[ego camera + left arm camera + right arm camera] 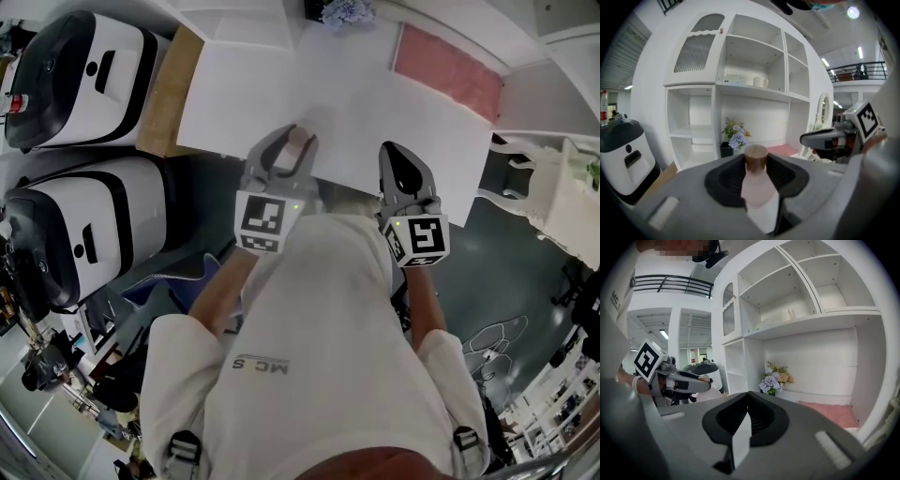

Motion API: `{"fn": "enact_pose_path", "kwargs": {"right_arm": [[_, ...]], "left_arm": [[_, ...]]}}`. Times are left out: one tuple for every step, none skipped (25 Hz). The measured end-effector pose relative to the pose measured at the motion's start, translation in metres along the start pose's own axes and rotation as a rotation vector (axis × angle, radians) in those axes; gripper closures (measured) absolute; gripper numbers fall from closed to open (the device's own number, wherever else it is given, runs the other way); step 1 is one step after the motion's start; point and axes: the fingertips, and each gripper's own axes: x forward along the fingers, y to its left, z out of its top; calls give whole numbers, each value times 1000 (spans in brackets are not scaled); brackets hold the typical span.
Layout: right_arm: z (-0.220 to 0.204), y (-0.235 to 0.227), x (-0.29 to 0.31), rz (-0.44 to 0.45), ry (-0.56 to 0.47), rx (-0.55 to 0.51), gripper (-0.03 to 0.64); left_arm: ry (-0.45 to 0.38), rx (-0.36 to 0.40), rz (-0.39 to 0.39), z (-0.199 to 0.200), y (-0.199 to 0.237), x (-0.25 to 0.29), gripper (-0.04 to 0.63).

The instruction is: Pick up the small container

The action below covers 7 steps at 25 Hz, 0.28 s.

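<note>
The small container (pixel 757 183) is a pale pink bottle with a brown cork-like cap. It stands upright between the jaws of my left gripper (pixel 757 190), whose pads press on its sides. In the head view the same container (pixel 299 143) shows at the tip of the left gripper (pixel 284 155), held over the near edge of the white table (pixel 375 103). My right gripper (pixel 406 171) hovers beside it to the right, shut, with nothing between its fingers. The right gripper view shows its jaws (pixel 748 399) closed together and empty, with the left gripper (pixel 686 381) off to the left.
A white shelf unit (pixel 740 89) stands ahead with a mug (pixel 760 82) on a shelf. A flower pot (pixel 734 136) and a pink cloth (pixel 446 67) lie at the table's back. Two white-and-black machines (pixel 75 141) stand left, a white chair (pixel 553 187) right.
</note>
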Motion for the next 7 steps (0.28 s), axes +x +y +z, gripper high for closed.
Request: {"fn": "enact_pose_path", "kwargs": {"right_arm": [[0,-2,0,0,0,0,618],[0,-3,0,0,0,1,617],[-1,-4,0,0,0,1,617],[-1,-5,-1,0,-1,3,617],[-2,-5,-1,1,-1,4,618],[-3,-5,-1,2,-1,6,617],[-3,-5,0,3,-2,7,618]], "left_arm": [[1,-1,0,0,-1,2,456],[2,-2,0,0,-3,3,456],[3,-2,-1,0,-4,4,456],[4,-2,-3,-1,-4,5,456],[5,-2,-5,-2,-5,6,456],[6,-1,-6,-2,-5,6,456],[8,-1,-8,-3,-5,7,456]]}}
